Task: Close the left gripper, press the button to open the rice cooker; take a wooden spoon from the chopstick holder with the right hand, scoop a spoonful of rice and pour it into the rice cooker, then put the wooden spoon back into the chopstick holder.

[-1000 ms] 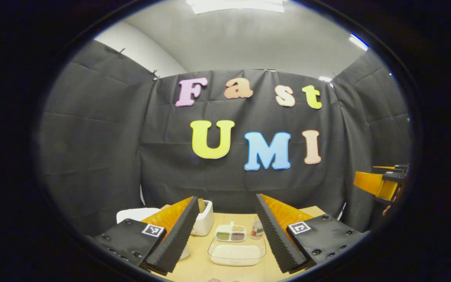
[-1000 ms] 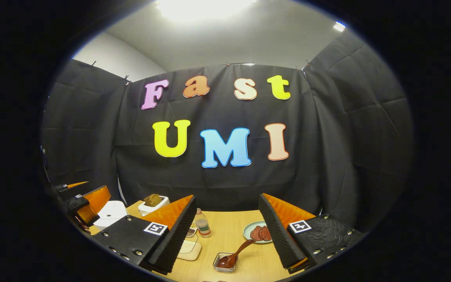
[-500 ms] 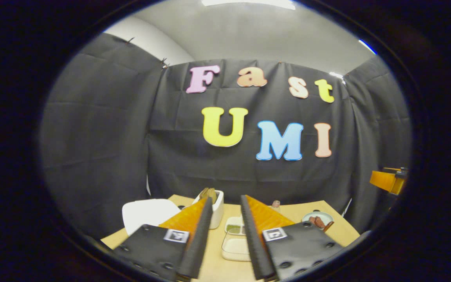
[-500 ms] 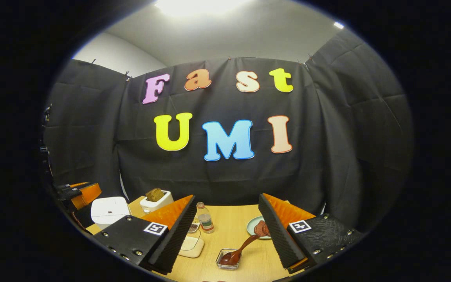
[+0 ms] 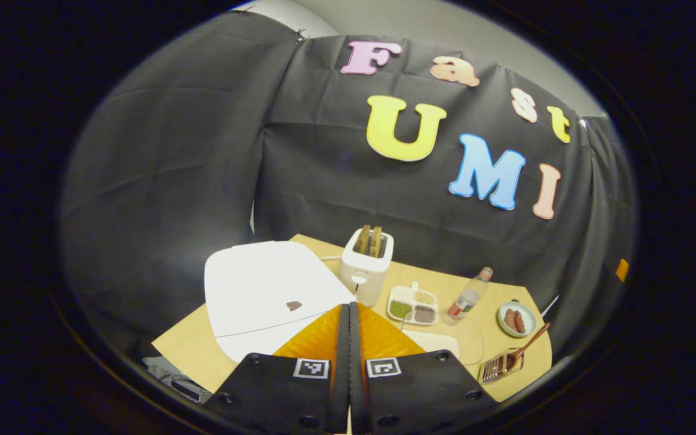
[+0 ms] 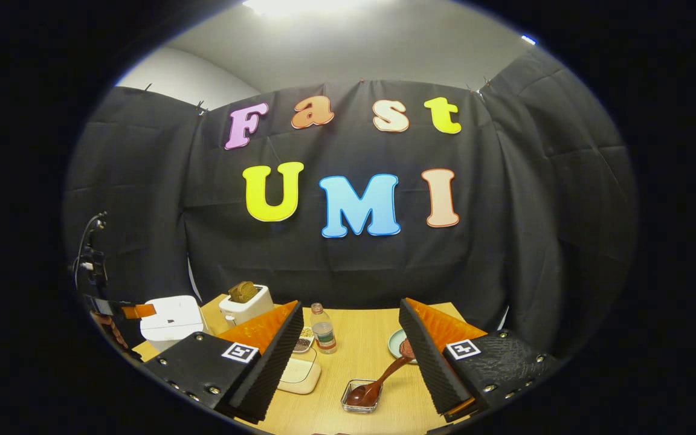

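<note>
The white rice cooker (image 5: 263,290) sits lid down at the table's left, a small dark button (image 5: 293,305) on its top. My left gripper (image 5: 348,307) is shut on nothing, its tips just right of and above that button. A wooden spoon (image 6: 378,382) rests with its bowl in a small clear holder (image 6: 358,403) on the table. My right gripper (image 6: 350,307) hangs open and empty above the table, the spoon low between its fingers and well apart from them. A clear tub of white rice (image 6: 301,374) lies by its left finger. The left gripper (image 6: 138,311) shows beside the rice cooker (image 6: 170,317).
A white toaster (image 5: 366,266) with bread stands behind the cooker. A divided dish of grains (image 5: 411,305), a small bottle (image 5: 469,295) and a plate with sausages (image 5: 516,319) line the back of the wooden table (image 5: 191,347). Black cloth walls close in the booth.
My left gripper went from open to shut and swung down and left over the rice cooker. The right gripper stayed open and tilted slightly down.
</note>
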